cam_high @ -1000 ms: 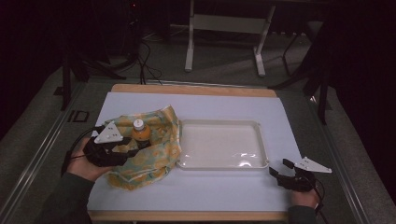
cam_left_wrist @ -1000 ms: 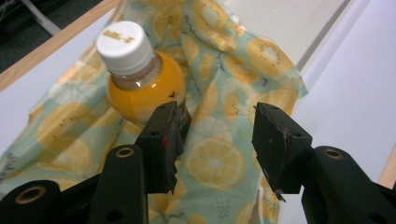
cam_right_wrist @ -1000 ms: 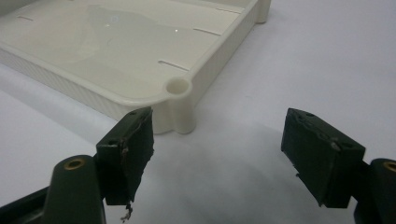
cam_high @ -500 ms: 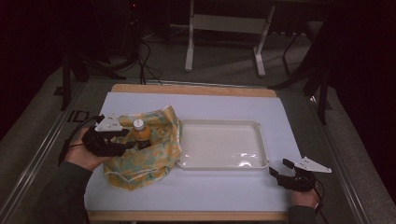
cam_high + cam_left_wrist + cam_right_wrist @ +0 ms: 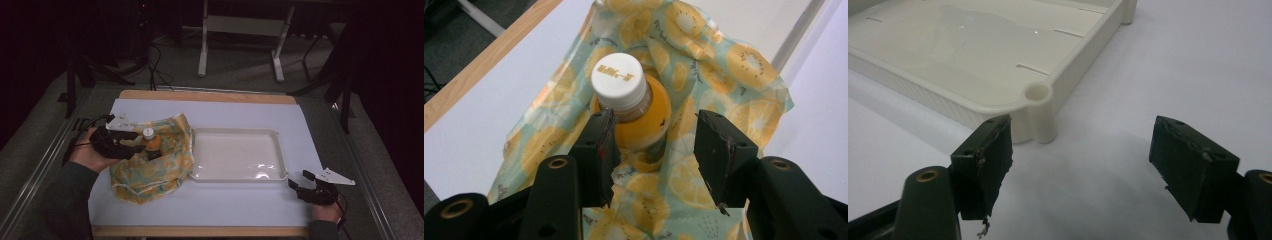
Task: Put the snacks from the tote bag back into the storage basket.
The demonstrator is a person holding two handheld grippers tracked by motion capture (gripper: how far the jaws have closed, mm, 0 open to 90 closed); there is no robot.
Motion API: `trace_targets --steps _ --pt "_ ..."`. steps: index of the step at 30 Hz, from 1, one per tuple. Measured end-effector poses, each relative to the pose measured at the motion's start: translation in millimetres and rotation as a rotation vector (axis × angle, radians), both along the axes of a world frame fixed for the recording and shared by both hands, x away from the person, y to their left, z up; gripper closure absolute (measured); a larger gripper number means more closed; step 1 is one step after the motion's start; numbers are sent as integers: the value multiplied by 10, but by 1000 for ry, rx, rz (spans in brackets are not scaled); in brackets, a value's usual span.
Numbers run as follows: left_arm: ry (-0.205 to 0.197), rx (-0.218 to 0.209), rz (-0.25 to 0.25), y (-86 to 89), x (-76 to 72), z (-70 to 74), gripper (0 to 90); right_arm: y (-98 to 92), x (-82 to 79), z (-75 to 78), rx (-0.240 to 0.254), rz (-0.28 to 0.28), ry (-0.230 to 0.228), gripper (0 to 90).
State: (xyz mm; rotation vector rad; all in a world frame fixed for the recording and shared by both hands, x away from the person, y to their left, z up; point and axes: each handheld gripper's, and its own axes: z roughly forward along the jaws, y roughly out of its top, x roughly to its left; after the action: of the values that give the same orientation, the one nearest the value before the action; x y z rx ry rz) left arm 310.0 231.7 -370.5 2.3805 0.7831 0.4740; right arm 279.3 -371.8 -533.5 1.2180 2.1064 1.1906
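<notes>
Left gripper (image 5: 131,141): positioned at the left edge of the desk (image 5: 240,210), reaching in over the cloth (image 5: 160,165). In the left gripper view the jaws stand apart on either side of the bottle (image 5: 634,110). The near jaw lies against or just beside the bottle's shoulder; the other jaw shows a clear gap to the bottle. The pads do not press on it from both sides, so the state is recorded as released, with the bottle between the jaws. The jaws have just been closing slightly on that gap.

Change noted against the earlier high view frames: the hand carrying the left gripper has shifted away from the desk's near edge and a little upward, bringing the jaws level with the bottle's upper body. The bottle itself stands in the same place, upright, white cap on, orange contents, on the lemon-patterned cloth near the left edge.

Right gripper (image 5: 306,187): resting near the desk's front right corner, jaws wide, nothing between them. In the right gripper view its jaws frame the near corner of the tray (image 5: 998,55), which lies empty at the middle of the desk, touching the cloth's right edge. No movement of this hand observed between frames.

Assessment: the approach to the bottle appears complete and the grasp is the step in hand. Judged next requirement: close both pads firmly below the cap before any lift, as the loose cloth beneath could drag or tip the bottle.
</notes>
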Motion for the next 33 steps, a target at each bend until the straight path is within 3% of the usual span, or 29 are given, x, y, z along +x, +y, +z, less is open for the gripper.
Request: trace_targets --steps 14,33 --pt "22 45 2 -44 202 90 490 -1 0 -1 2 0 1 246" --pt "26 57 -19 -72 349 181 478 0 0 -1 2 0 2 246"
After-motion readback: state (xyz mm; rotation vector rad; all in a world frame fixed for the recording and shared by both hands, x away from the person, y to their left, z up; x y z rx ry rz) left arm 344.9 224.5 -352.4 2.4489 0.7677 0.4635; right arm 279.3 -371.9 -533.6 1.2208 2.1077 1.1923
